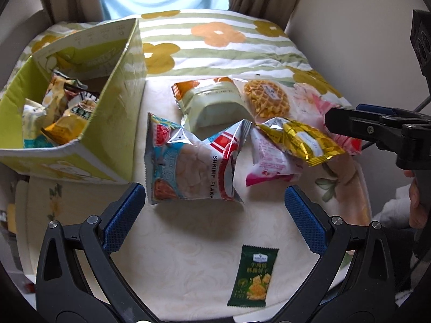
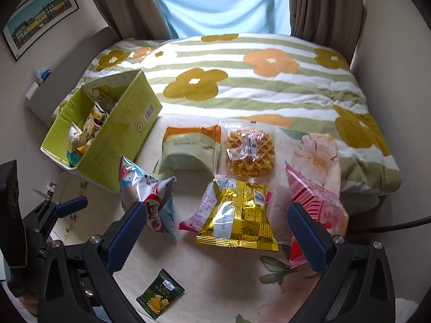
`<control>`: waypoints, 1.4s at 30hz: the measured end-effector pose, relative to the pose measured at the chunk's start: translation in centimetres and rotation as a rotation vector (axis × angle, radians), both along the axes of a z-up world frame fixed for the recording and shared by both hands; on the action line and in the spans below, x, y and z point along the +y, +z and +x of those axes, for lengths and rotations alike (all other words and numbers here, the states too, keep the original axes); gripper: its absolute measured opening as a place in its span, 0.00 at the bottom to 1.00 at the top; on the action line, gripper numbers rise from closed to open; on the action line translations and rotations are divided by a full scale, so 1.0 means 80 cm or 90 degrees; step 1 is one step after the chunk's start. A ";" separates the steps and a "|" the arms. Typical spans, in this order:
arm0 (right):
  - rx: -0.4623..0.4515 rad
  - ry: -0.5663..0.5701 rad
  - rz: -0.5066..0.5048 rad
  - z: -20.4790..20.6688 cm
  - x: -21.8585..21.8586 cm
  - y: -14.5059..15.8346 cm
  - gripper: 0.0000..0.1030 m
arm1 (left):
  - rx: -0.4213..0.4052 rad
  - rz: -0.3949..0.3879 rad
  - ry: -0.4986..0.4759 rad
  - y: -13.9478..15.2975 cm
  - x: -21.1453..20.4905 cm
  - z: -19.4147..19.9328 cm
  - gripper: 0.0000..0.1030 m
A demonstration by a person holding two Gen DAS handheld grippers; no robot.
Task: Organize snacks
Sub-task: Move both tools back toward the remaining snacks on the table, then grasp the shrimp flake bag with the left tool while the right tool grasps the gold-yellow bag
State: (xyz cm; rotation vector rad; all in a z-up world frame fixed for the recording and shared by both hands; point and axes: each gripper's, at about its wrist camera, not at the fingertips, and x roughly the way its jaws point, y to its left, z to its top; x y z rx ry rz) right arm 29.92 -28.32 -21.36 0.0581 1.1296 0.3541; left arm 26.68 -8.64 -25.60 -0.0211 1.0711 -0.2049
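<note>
Left gripper [image 1: 212, 207] and right gripper [image 2: 215, 228] are both hovering with jaws apart, gripping nothing. Shrimp flake bag [image 1: 188, 161], gold packet [image 2: 238, 215], waffle [image 2: 249, 150] and green packet [image 1: 253, 277] are lying loose on the bed beside the green box [image 1: 113, 123], already part-filled with snacks.

Bed [image 2: 269, 91] w/ green-striped flower quilt fills mid room. Behind bed: window w/ pale blue blind [image 2: 223, 2], daylight thru it, brown curtains [image 2: 323, 5] either side. Left of bed: beige wall, framed photo of buildings [image 2: 40, 35]. Right of bed: plain wall [image 2: 398, 80].
</note>
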 end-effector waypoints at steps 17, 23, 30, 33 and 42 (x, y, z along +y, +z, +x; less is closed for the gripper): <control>0.068 -0.006 -0.038 0.032 0.014 -0.071 0.94 | -0.038 0.122 0.003 -0.070 -0.021 0.052 0.99; 0.088 -0.028 -0.049 0.044 0.011 -0.084 0.90 | -0.006 0.124 -0.002 -0.089 -0.018 0.068 0.89; 0.096 -0.038 -0.060 0.047 0.011 -0.087 0.90 | 0.015 0.111 -0.004 -0.100 -0.012 0.078 0.84; 0.099 -0.039 -0.063 0.049 0.014 -0.089 0.90 | 0.023 0.102 -0.003 -0.103 -0.010 0.080 0.83; 0.106 -0.049 -0.055 0.047 0.008 -0.091 0.90 | 0.025 0.088 -0.020 -0.098 -0.007 0.075 0.72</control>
